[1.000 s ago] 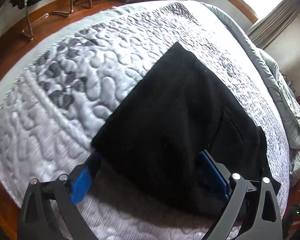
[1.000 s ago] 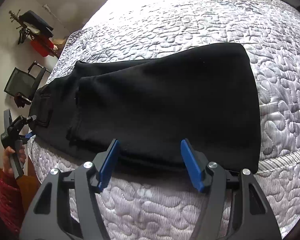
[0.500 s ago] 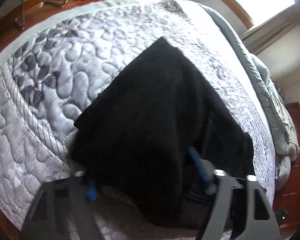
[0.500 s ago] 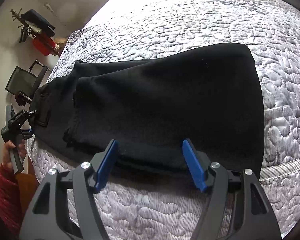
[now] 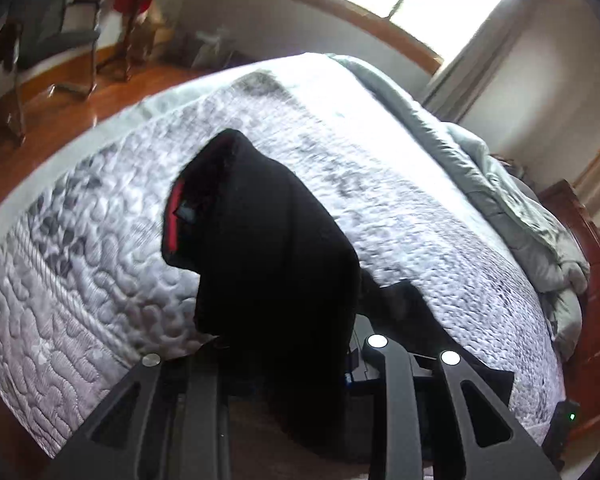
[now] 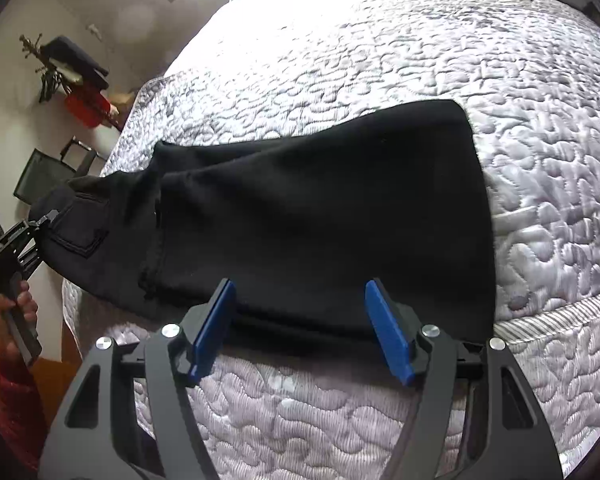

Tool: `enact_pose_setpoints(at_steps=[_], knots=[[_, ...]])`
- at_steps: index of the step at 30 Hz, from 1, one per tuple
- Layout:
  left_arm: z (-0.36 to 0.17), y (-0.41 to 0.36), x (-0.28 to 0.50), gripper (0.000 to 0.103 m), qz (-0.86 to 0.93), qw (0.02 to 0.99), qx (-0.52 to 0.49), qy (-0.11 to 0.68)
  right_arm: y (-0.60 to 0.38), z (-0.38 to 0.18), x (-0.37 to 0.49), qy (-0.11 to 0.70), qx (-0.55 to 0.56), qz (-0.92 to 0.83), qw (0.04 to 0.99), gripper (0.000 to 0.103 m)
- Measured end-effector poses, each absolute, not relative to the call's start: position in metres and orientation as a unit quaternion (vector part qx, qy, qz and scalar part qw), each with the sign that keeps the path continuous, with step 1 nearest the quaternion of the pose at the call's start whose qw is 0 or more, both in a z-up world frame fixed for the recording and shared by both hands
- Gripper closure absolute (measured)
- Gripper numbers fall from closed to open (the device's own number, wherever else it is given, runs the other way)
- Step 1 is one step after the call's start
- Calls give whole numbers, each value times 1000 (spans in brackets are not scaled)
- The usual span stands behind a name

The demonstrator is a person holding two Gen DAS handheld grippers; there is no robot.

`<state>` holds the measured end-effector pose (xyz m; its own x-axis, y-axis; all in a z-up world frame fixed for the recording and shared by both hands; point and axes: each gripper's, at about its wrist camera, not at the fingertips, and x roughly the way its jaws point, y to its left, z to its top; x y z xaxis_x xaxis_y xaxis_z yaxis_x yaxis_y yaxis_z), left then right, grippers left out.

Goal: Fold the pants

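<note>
Black pants [image 6: 320,216] lie folded lengthwise across the quilted bed [image 6: 380,60]. My left gripper [image 5: 284,360] holds the waist end bunched and raised off the quilt; its jaws are closing with the cloth between them, and the fabric hides the pads. The lifted pants [image 5: 276,240] show a red inner waistband strip [image 5: 174,216]. In the right wrist view that left gripper [image 6: 16,240] appears at the far left, held by a hand [image 6: 12,308]. My right gripper [image 6: 300,328] stands open at the leg end's near edge, blue pads either side of the cloth.
A grey duvet [image 5: 520,208] is heaped along the bed's far right side by a wooden bed frame [image 5: 592,280]. A chair [image 5: 48,40] stands on the wood floor [image 5: 60,120] beyond the bed. A coat stand [image 6: 76,76] is by the wall.
The left gripper's jaws narrowed onto the waist end and rose, lifting and bunching that end off the quilt. The right gripper stayed where it was, open.
</note>
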<state>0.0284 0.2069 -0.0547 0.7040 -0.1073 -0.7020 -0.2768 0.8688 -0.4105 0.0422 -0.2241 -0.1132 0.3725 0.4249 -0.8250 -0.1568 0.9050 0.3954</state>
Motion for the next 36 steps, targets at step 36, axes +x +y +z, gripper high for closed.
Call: enact_pose_setpoints(at_steps=[36], knots=[[-84, -77, 17, 36, -187, 865, 50, 463, -248, -128, 36, 526, 153, 182, 817, 36]])
